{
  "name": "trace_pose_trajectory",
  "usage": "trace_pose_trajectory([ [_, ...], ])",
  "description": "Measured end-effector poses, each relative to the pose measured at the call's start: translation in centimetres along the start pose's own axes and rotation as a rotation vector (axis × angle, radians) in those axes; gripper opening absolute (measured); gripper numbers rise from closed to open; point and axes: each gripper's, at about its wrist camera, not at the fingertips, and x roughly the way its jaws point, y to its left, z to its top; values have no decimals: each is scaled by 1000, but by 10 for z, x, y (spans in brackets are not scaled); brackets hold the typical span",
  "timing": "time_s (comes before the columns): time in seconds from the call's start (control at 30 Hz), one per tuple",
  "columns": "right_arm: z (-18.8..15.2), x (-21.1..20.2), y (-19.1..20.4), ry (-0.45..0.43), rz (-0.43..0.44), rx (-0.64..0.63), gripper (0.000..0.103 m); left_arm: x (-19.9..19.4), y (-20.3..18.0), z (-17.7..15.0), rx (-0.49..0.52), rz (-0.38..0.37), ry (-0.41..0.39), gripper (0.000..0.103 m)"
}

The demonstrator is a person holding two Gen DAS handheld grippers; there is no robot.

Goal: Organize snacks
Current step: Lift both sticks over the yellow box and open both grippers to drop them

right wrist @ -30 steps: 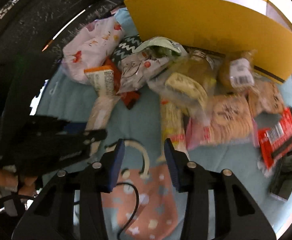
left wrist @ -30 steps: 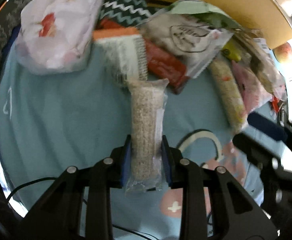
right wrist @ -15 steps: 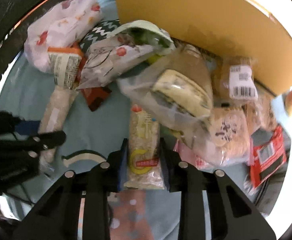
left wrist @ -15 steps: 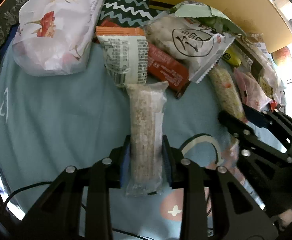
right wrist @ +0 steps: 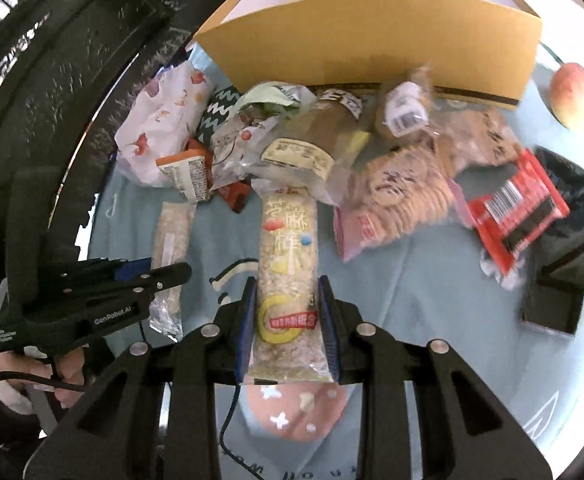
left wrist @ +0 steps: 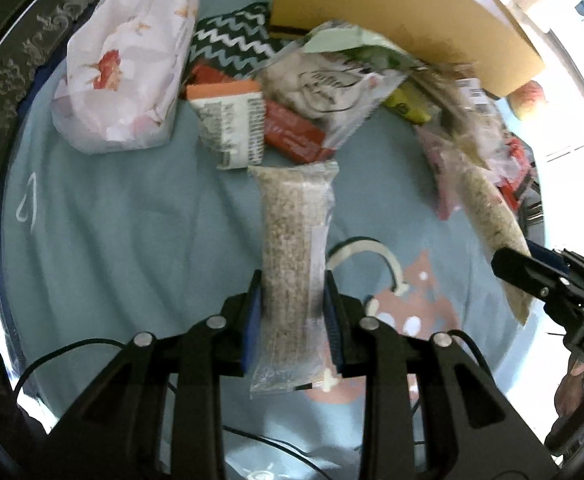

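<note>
Left gripper (left wrist: 293,312) clamps plain grain bar (left wrist: 293,260) at its lower part, centre of left wrist view, over blue cloth (left wrist: 112,220). Right gripper (right wrist: 288,320) clamps printed sesame bar (right wrist: 288,280) (yellow ring on wrapper), centre of right wrist view. Snack pile (right wrist: 371,168) mid-frame, below yellow box (right wrist: 371,36); apple (right wrist: 575,96) upper right.

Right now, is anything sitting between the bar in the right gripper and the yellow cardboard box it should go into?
Yes. The right gripper is shut on the printed cereal bar, and a heap of snack bags lies on the cloth right in front of the yellow box. The bar would likely need lifting over them.
</note>
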Motion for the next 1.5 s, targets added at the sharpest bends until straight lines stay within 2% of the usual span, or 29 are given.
trace_pose_trajectory([
  [0.27, -19, -40, -13, -24, 122, 109, 30, -31, -25, -12, 60, -56, -24, 28],
  [0.33, -24, -49, -13, -36, 60, 68, 30, -30, -31, -8, 70, -57, -24, 28],
  [0.4, -27, -42, -13, -27, -13, 21, 30, -15, -48, -9, 70, -50, -12, 28],
  [0.67, -44, 17, -6, 87, -249, -127, 30, 14, -57, -23, 70, -22, 51, 28],
  [0.8, -44, 35, 1, 131, -314, -152, 32, 29, -56, -23, 68, -13, 77, 28],
  [0.93, -41, 46, 23, 146, -379, -216, 37, 41, -58, -22, 65, -6, 95, 28],
  [0.97, -42, 46, 26, 148, -382, -219, 35, 42, -58, -23, 66, -5, 96, 28],
  [1.07, -40, 46, 30, 159, -363, -218, 28, 49, -58, -22, 65, -5, 108, 28],
  [1.17, -39, 35, 23, 150, -331, -165, 27, 51, -63, -22, 75, 4, 105, 28],
  [1.3, -37, 10, 12, 133, -196, -50, 27, 54, -69, -23, 86, 15, 111, 28],
  [1.4, -34, -13, 6, 125, -53, 40, 27, 47, -75, -23, 74, -1, 106, 28],
  [1.5, -31, -34, 7, 100, 6, 62, 28, 27, -83, -22, 94, -20, 66, 28],
])
